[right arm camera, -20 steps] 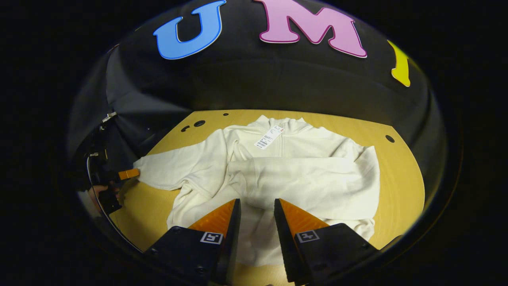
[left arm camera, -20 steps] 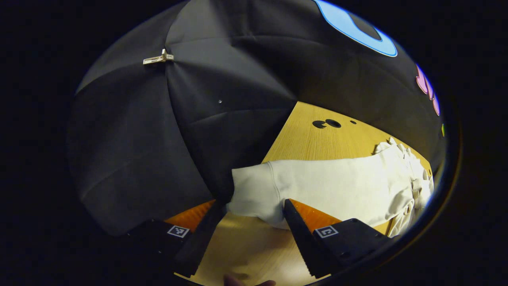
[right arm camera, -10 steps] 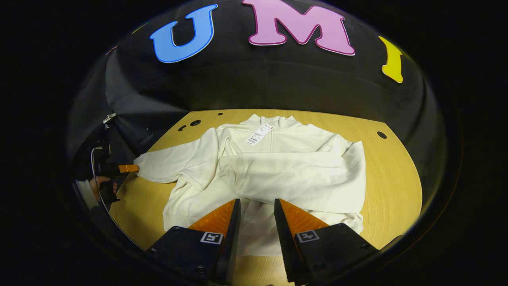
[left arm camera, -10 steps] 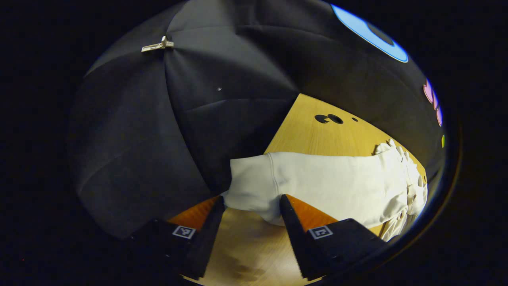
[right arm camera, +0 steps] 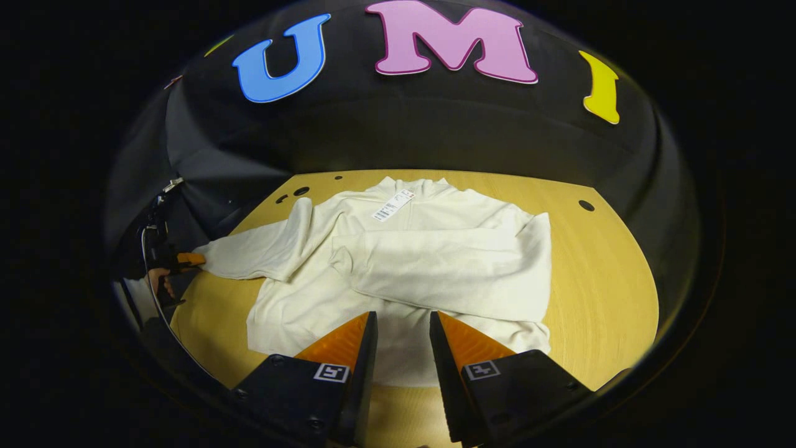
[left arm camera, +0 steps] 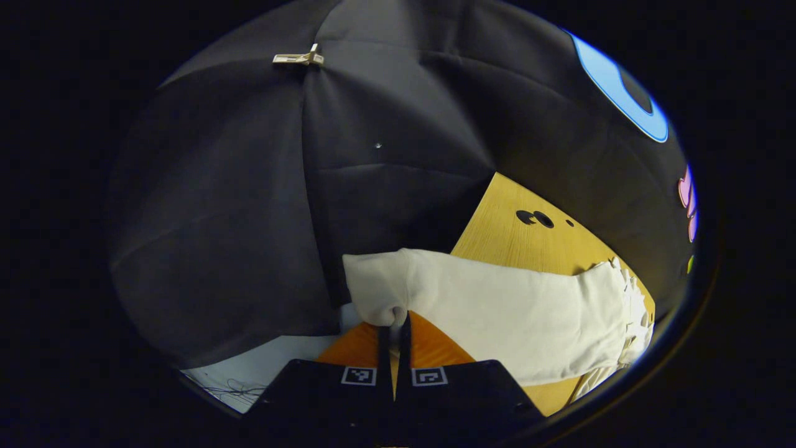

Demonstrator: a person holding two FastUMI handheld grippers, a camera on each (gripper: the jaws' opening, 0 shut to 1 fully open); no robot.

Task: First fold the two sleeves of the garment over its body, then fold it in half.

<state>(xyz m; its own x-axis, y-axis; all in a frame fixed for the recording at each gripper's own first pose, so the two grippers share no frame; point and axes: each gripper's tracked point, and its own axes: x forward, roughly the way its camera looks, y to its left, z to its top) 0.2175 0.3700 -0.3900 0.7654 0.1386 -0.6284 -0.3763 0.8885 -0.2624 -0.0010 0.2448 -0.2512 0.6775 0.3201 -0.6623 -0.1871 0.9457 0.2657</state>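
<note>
A cream garment lies flat on the wooden table, collar and tag toward the far wall. One sleeve is folded across its body. The other sleeve stretches out to the table's left edge. There the left gripper, held by a hand, is shut on the cuff. In the left gripper view the left gripper pinches the cuff, and the sleeve runs off to the right. My right gripper is open, near the garment's hem, with nothing held.
Small round holes mark the table's far corners, with more holes near the sleeve. A clip pins the black cloth wall. Pale floor shows below the table's left edge. Bare wood lies right of the garment.
The left gripper has shut on the sleeve's cuff, which was between its open fingers before. The right gripper has drawn back a little from the garment and stays open.
</note>
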